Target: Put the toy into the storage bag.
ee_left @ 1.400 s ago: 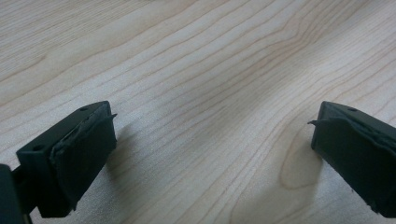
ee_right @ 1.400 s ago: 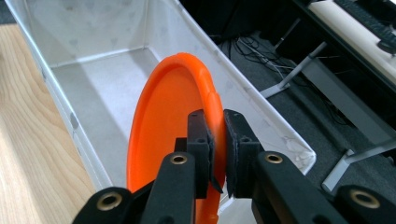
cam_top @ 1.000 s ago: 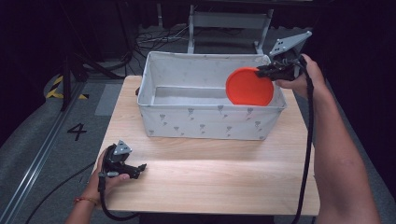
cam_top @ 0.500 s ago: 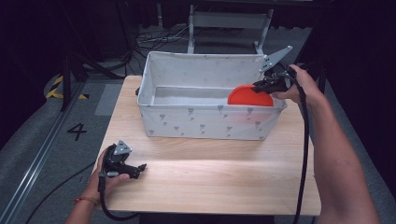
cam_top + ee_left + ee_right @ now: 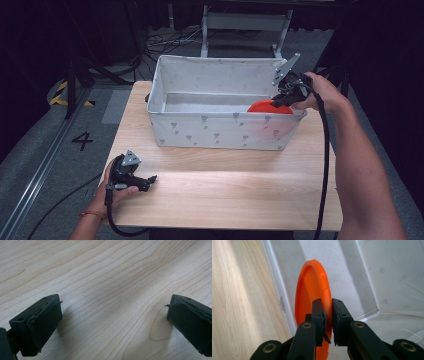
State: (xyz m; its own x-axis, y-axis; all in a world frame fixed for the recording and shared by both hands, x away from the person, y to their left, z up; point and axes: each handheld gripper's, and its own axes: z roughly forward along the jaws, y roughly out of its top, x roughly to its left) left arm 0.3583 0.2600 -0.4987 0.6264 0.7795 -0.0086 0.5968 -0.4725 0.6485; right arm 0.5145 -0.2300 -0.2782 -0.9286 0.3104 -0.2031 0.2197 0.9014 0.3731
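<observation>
Fabric bin (image 5: 220, 131), white with small grey motifs, sits at the far half of the wooden counter (image 5: 230, 190), its open top facing up. An orange disc (image 5: 270, 107) stands on edge inside the bin at its right end, just behind the near wall; from the high view only its upper arc clears the rim, while a faint reddish glow shows through the fabric below. The right gripper (image 5: 283, 96) reaches over the bin's right rim and pinches the disc's edge. In the right gripper view the right gripper (image 5: 328, 322) has its jaws drawn narrow with the disc (image 5: 312, 295) clamped at its rim, the disc seen nearly edge-on, so its face is hard to read; its lower part is cut off behind the jaws. The bin's wall (image 5: 279, 295) runs just beside the disc on one side, with the counter (image 5: 239, 302) beyond it; whether disc and wall touch cannot be told.

The left gripper (image 5: 145, 181) rests low at the counter's near left corner, well apart from the bin, held in the left hand (image 5: 112, 187). In the left gripper view its jaws stand wide over bare wood grain (image 5: 110, 290), gripping nothing; both jaw tips are partly cut off by the frame
</observation>
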